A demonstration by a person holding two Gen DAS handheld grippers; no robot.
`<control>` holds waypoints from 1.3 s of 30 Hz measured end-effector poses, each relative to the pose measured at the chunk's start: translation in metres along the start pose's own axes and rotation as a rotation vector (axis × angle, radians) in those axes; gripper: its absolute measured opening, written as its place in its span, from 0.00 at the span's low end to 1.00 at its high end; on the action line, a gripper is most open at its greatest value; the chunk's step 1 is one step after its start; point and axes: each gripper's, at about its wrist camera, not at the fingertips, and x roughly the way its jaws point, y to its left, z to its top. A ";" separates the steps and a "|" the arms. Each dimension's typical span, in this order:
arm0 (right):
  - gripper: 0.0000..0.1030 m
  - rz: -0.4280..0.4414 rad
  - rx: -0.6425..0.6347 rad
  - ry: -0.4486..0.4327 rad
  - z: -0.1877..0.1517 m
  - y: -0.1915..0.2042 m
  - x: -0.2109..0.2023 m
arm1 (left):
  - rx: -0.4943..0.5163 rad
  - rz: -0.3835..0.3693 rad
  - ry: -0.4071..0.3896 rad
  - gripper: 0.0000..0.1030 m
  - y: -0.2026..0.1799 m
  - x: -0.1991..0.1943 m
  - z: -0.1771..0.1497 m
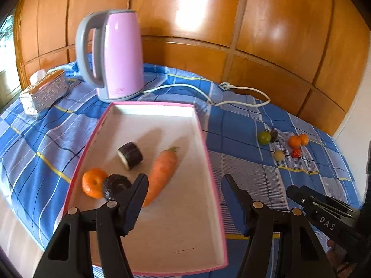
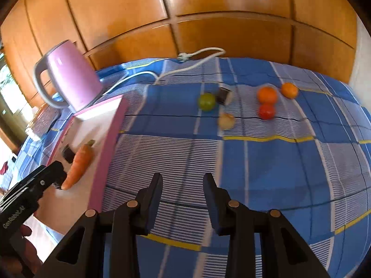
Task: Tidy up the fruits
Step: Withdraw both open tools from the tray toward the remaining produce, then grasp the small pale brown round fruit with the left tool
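A pink-rimmed white tray (image 1: 204,139) holds a carrot (image 1: 162,173), a dark cut eggplant piece (image 1: 129,155), an orange (image 1: 92,182) and a dark round piece (image 1: 114,186). My left gripper (image 1: 184,180) is open and empty above the tray's near part. On the cloth to the right lie a green fruit (image 2: 206,102), a dark piece (image 2: 224,95), a pale round fruit (image 2: 226,121), two oranges (image 2: 267,95) and a red tomato (image 2: 266,111). My right gripper (image 2: 183,183) is open and empty above the cloth, well short of them. The tray (image 2: 111,139) and carrot (image 2: 78,162) also show there.
A pink electric kettle (image 1: 116,58) stands behind the tray, its white cord and plug (image 1: 227,85) trailing across the blue checked cloth. A tissue box (image 1: 44,90) sits at the far left. Wooden panelling backs the table.
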 end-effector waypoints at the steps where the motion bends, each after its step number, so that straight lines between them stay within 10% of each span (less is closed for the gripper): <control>1: 0.35 -0.007 0.007 0.000 0.000 -0.004 0.000 | 0.010 -0.011 0.006 0.64 -0.005 0.002 0.001; 26: 0.35 -0.110 0.186 0.017 0.014 -0.103 0.011 | 0.170 -0.174 0.086 0.62 -0.105 0.058 0.013; 39: 0.35 -0.133 0.217 -0.003 0.045 -0.140 0.027 | 0.207 -0.227 0.144 0.45 -0.155 0.108 0.022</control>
